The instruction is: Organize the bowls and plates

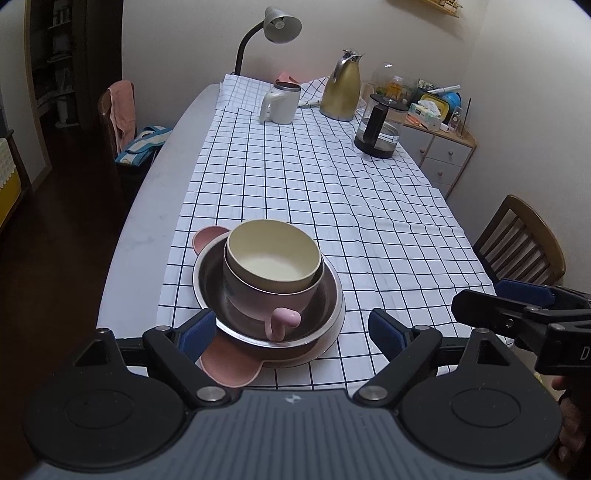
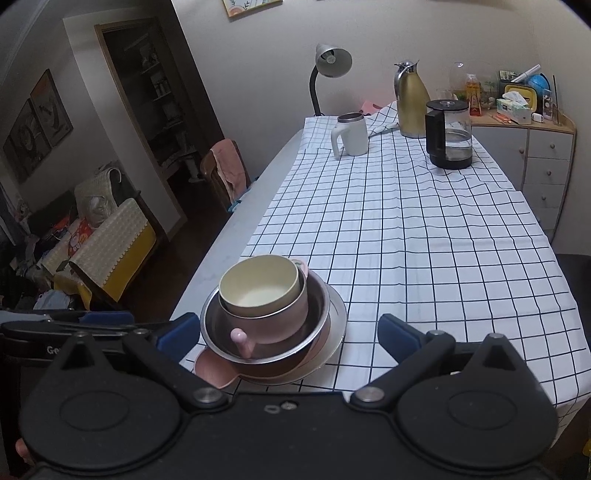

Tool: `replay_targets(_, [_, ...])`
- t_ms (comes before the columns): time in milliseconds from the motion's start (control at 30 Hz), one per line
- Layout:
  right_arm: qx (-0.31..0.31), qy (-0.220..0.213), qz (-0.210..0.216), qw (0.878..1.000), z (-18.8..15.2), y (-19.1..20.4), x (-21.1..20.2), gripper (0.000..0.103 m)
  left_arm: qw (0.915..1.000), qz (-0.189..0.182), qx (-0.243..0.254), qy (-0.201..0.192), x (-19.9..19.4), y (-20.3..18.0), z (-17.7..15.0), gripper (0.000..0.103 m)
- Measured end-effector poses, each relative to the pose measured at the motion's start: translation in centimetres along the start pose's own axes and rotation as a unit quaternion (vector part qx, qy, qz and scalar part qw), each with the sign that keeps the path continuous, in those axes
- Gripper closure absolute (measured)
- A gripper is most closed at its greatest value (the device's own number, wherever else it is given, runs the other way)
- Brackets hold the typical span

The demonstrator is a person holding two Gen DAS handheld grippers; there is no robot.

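A stack of dishes sits near the front left of the checked tablecloth (image 1: 332, 206). A cream bowl (image 1: 273, 258) sits in a pink handled bowl (image 1: 280, 317), inside a steel bowl (image 1: 210, 284), on a pink eared plate (image 1: 229, 365) and a steel plate (image 1: 332, 332). The stack also shows in the right wrist view: cream bowl (image 2: 258, 288), pink bowl (image 2: 291, 321), steel bowl (image 2: 218, 328), pink plate (image 2: 210, 369), steel plate (image 2: 336, 332). My left gripper (image 1: 291, 332) is open and empty, just before the stack. My right gripper (image 2: 288, 332) is open and empty, also just before it.
At the far end stand a white mug (image 1: 279, 101), a gold thermos (image 1: 341, 86), a glass kettle (image 1: 380, 125) and a desk lamp (image 1: 277, 26). A drawer cabinet (image 1: 443, 155) and a wooden chair (image 1: 521, 240) are on the right. Another chair (image 1: 114, 110) is on the left.
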State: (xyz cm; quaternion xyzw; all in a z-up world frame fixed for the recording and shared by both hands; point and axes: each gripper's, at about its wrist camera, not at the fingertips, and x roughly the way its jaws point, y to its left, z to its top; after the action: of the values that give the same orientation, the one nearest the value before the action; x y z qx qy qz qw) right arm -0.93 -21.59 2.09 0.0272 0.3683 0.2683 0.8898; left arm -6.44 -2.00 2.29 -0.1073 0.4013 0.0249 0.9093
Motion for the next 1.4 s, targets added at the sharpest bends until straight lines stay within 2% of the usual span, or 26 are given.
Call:
replay_targets(900, [0.001,-0.003,-0.019,1.000,0.3,0.0,0.0,0.000,0.9994,0.009,0.011,-0.031,-1.3,-0.6,0.0,0.013])
replay_targets(1400, [0.005,-0.005,-0.026,1.000,0.3,-0.1,0.0,0.000,0.9992,-0.001,0.012,-0.037,-1.5,-0.6,-0.1,0.013])
